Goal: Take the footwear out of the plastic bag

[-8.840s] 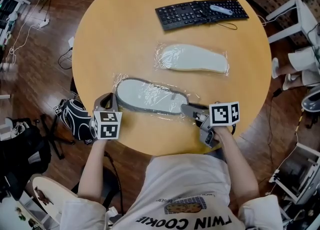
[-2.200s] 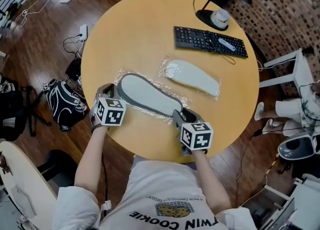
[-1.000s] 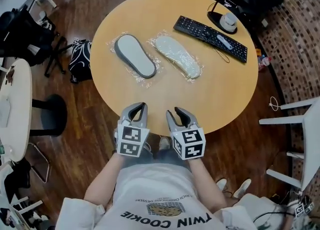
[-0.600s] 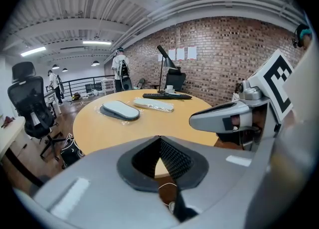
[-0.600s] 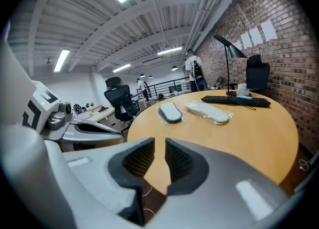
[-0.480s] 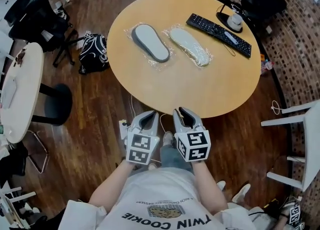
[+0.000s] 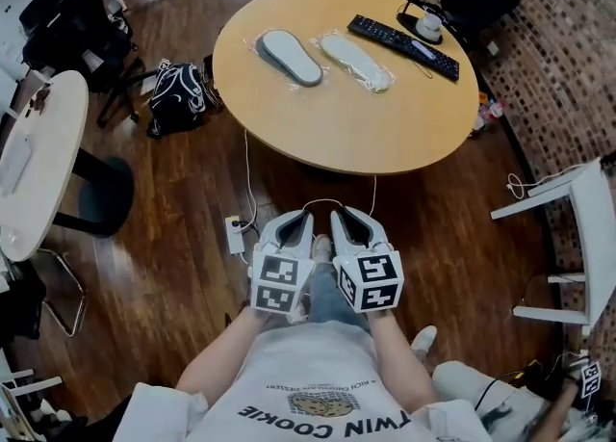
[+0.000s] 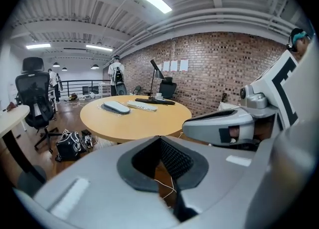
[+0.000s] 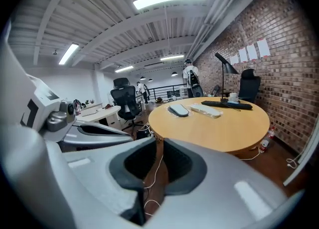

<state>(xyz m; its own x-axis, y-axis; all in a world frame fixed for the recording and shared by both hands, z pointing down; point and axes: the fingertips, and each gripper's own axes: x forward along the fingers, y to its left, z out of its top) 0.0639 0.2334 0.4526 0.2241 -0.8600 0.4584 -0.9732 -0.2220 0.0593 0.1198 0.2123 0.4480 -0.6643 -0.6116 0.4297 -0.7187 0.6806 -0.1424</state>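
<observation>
Two pieces of footwear lie in clear plastic bags at the far left of the round wooden table (image 7: 385, 122): a grey-rimmed slipper (image 7: 290, 56) and a white one (image 7: 357, 62). Both grippers hang side by side over the wood floor, well short of the table and close to the person's body. The left gripper (image 7: 296, 217) is shut with its tips together and holds nothing. The right gripper (image 7: 344, 215) has just been closing; a thin slit remains and nothing is in it. The bagged pair shows small and far in the left gripper view (image 8: 115, 107) and the right gripper view (image 9: 178, 110).
A black keyboard (image 7: 402, 46) and a lamp base (image 7: 429, 22) sit at the table's far right. On the floor are a black bag (image 7: 178, 98), a power strip (image 7: 236, 235) and cables. A white table (image 7: 38, 161) stands left, a white chair (image 7: 568, 238) right.
The person has stepped back from the table, so both grippers have drawn away from its near edge and are now over the floor. The right jaws have narrowed.
</observation>
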